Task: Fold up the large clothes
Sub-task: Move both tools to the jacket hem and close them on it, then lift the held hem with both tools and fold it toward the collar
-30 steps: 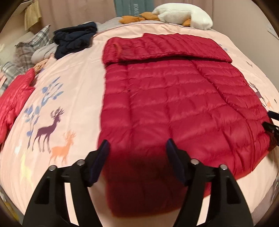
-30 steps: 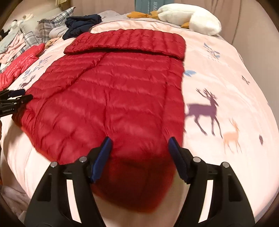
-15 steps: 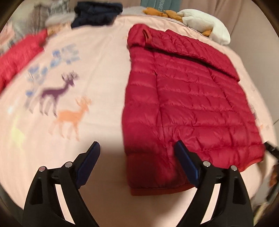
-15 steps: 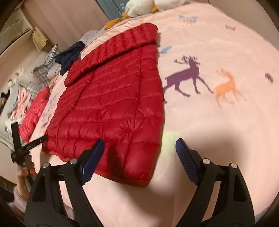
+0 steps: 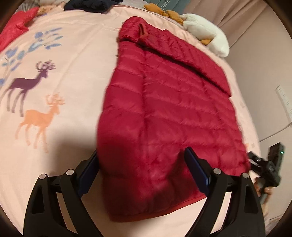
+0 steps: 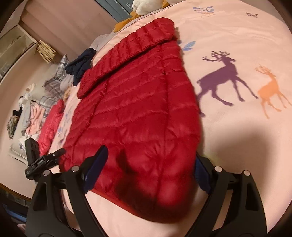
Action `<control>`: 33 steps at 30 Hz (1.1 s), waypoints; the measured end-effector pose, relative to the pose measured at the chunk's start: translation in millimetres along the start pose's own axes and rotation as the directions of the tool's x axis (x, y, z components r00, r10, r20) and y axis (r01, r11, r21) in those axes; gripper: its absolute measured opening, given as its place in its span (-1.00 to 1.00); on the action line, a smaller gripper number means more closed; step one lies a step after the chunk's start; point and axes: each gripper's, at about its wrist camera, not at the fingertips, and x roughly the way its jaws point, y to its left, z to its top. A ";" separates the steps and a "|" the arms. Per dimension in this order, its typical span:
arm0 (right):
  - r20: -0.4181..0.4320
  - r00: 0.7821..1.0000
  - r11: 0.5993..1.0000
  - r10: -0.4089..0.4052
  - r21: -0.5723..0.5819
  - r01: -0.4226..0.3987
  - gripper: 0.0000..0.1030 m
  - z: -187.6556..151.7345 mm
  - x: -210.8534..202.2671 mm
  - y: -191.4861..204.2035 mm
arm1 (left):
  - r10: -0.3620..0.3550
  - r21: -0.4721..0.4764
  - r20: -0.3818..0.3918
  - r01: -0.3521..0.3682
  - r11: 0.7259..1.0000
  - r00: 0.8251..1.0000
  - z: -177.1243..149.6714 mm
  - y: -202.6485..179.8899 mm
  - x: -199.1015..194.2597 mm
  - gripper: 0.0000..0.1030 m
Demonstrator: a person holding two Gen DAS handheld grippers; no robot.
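The red puffer jacket [image 5: 164, 113] lies flat on the pink deer-print bed [image 5: 60, 87], its long axis running from the near hem away to the collar at the far end. The left hand-held gripper [image 5: 144, 173] hangs wide open over the hem's left corner; the right hand-held gripper [image 6: 147, 171] hangs equally wide over the right corner, gripping nothing.

Big white letters stand on a blue-green board [image 5: 165, 4] at the far end of the bed. In the left view they read "HOMET", and the top edge cuts them off. In the right view the same board [image 6: 116, 7] shows only "HOM". More lines of words are there, but they are too blurred to read. The other gripper [image 6: 42, 160], seen at the left, has a small white label that is too tiny to read.
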 end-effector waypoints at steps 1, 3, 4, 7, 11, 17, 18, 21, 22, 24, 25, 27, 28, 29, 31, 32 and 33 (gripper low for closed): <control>-0.001 1.000 1.000 0.017 0.006 -0.017 0.68 1.9 2.5 0.6 | -0.017 -0.008 -0.001 0.017 1.000 1.000 1.4 -1.0 1.3 0.73; -0.007 0.999 0.999 0.037 0.018 -0.037 0.59 3.3 6.0 0.7 | -0.033 -0.015 -0.003 0.033 0.999 0.999 1.2 -3.4 3.1 0.73; -0.011 0.999 0.999 0.046 0.022 -0.046 0.57 3.2 7.0 1.1 | -0.044 -0.016 -0.002 0.044 0.999 0.999 -0.3 -4.6 2.8 0.73; -0.026 0.996 0.996 0.089 0.031 -0.088 0.45 -1.5 3.3 0.4 | -0.079 -0.014 -0.001 0.079 0.997 0.997 -4.7 -3.8 -1.4 0.71; -0.068 0.984 0.984 0.163 0.078 -0.158 0.34 -12.1 -5.8 -9.8 | -0.130 -0.015 -0.014 0.129 0.991 0.991 -15.7 3.1 -9.7 0.50; -0.074 0.981 0.982 0.179 0.080 -0.173 0.33 -19.5 -7.8 -10.2 | -0.155 -0.059 -0.009 0.154 0.986 0.988 -15.8 15.5 -6.3 0.21; -0.073 0.982 0.983 0.172 0.072 -0.167 0.33 -17.8 -4.1 -6.9 | -0.162 -0.068 -0.004 0.161 0.985 0.987 -14.1 16.2 -4.5 0.20; -0.072 0.986 0.989 0.149 0.032 -0.147 0.13 -12.9 7.0 5.3 | -0.153 -0.062 0.001 0.153 0.986 0.988 -10.3 10.4 3.5 0.05; -0.074 0.988 0.990 0.139 0.021 -0.138 0.08 -11.9 11.8 9.5 | -0.146 -0.059 -0.002 0.146 0.988 0.989 -9.5 8.0 5.5 -0.03; -0.075 0.989 0.992 0.125 0.007 -0.124 -0.11 -10.9 18.8 14.8 | -0.140 -0.050 -0.007 0.140 0.989 0.990 -8.3 3.0 7.6 -0.19; -0.075 0.989 0.992 0.124 0.004 -0.124 -0.14 -10.6 20.8 17.5 | -0.134 -0.044 -0.012 0.133 0.990 0.991 -7.8 0.1 7.5 -0.29; -0.069 0.991 0.993 0.113 -0.011 -0.114 -0.33 -10.5 22.1 21.9 | -0.120 -0.022 -0.011 0.120 0.993 0.993 -8.0 -5.0 4.4 -0.41; -0.063 0.993 0.994 0.105 -0.021 -0.106 -0.36 -10.5 21.0 24.0 | -0.115 -0.012 -0.005 0.115 0.993 0.993 -8.3 -7.5 1.5 -0.46; -0.053 0.994 0.994 0.099 -0.031 -0.101 -0.42 -10.5 18.7 25.9 | -0.112 -0.002 0.003 0.112 0.994 0.994 -9.0 -9.7 -1.8 -0.50; -0.032 0.995 0.994 0.095 -0.045 -0.097 -0.52 -10.9 14.2 29.5 | -0.115 0.013 0.026 0.115 0.993 0.993 -9.3 -13.7 -10.3 -0.55; -0.023 0.995 0.994 0.097 -0.050 -0.098 -0.56 -10.8 12.1 31.0 | -0.121 0.018 0.038 0.121 0.993 0.992 -9.8 -15.1 -14.6 -0.57; -0.007 0.995 0.993 0.101 -0.059 -0.101 -0.60 -10.8 7.9 32.9 | -0.124 0.022 0.047 0.124 0.992 0.991 -10.1 -16.7 -17.8 -0.59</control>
